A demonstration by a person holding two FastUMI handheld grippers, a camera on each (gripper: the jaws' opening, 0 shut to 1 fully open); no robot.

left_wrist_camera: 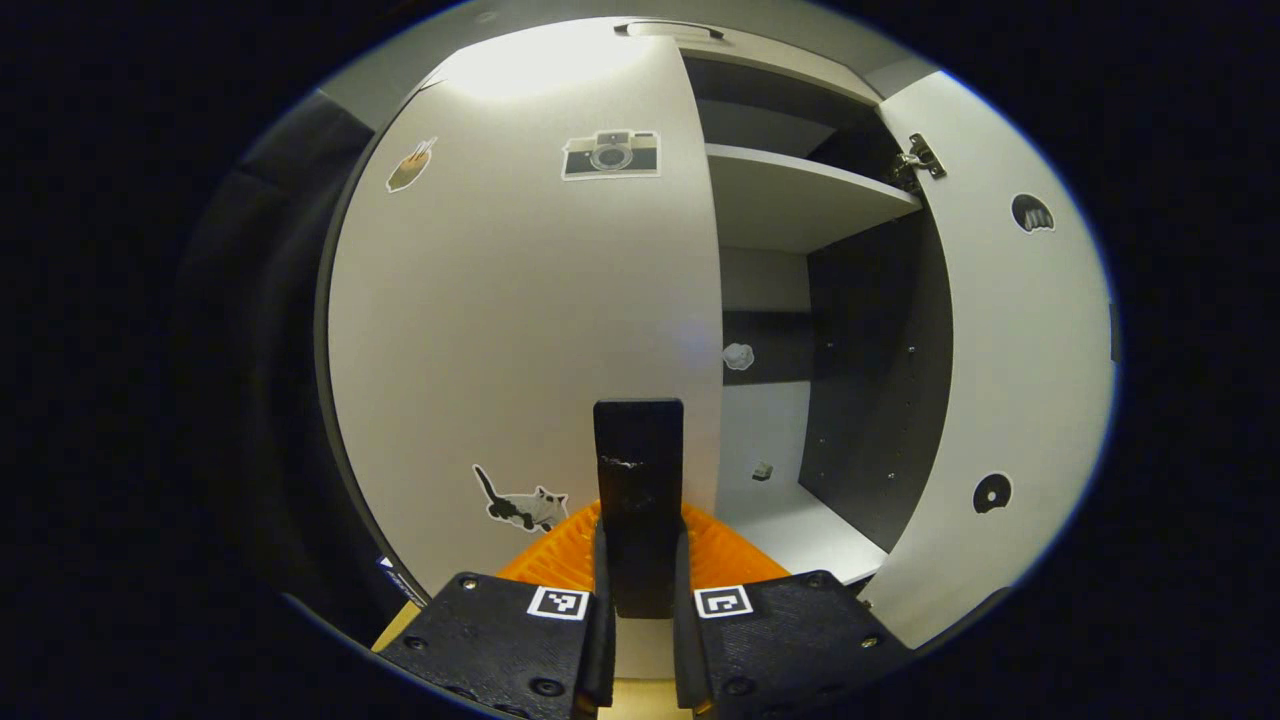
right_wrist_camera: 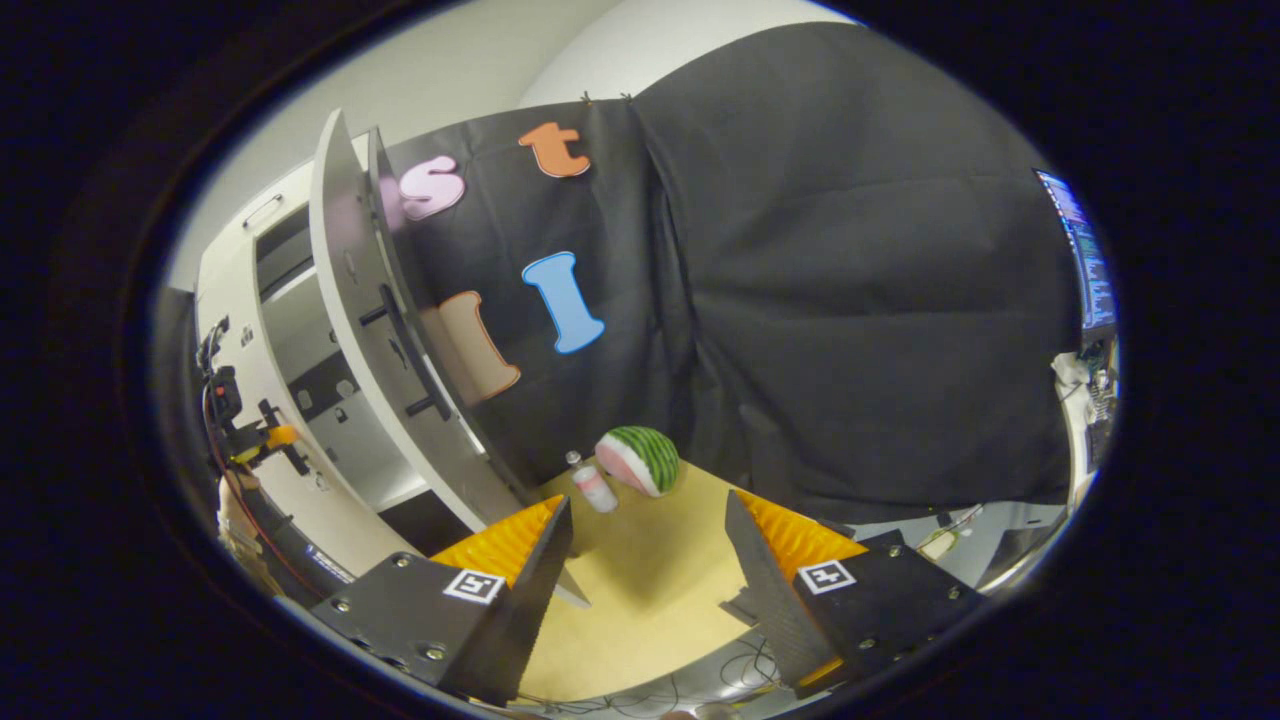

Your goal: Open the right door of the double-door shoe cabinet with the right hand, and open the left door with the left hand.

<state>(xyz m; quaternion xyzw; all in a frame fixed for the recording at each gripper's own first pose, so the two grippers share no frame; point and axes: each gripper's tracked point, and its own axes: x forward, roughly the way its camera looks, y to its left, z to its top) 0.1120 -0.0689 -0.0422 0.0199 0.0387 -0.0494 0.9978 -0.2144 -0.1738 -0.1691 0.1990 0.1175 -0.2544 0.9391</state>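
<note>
In the left gripper view, the left hand-held gripper point(left_wrist_camera: 640, 560) has its two fingers drawn close, pinching a dark upright handle point(left_wrist_camera: 639, 470) that stands at the free edge of the shoe cabinet's left door point(left_wrist_camera: 520, 300). That door looks shut or nearly so, though the lens bends it too much to be sure. It carries stickers: a camera point(left_wrist_camera: 611, 154) near the top, a cat point(left_wrist_camera: 522, 505) low down, and another at the upper left that is hard to make out. To the right of it the cabinet stands open, showing a pale shelf point(left_wrist_camera: 800, 195) above, a dark inner side wall and a pale floor board. The right door point(left_wrist_camera: 1010, 350) is swung wide, its inner face towards the camera, with a metal hinge point(left_wrist_camera: 920, 160) at its upper edge.

In the right gripper view, the right hand-held gripper point(right_wrist_camera: 650, 540) has its fingers spread wide apart with nothing between them. It hangs over a light wooden counter point(right_wrist_camera: 650, 590). On the counter near the wall lie a watermelon slice point(right_wrist_camera: 640, 460) and, just beside it, a small bottle point(right_wrist_camera: 592, 487). To the left the open right door point(right_wrist_camera: 370, 340) stands edge-on, a long dark bar handle point(right_wrist_camera: 405, 345) on its outer face, with the cabinet's shelves behind it. Farther left, the left hand-held gripper point(right_wrist_camera: 250, 435) shows small at the cabinet front.
</note>
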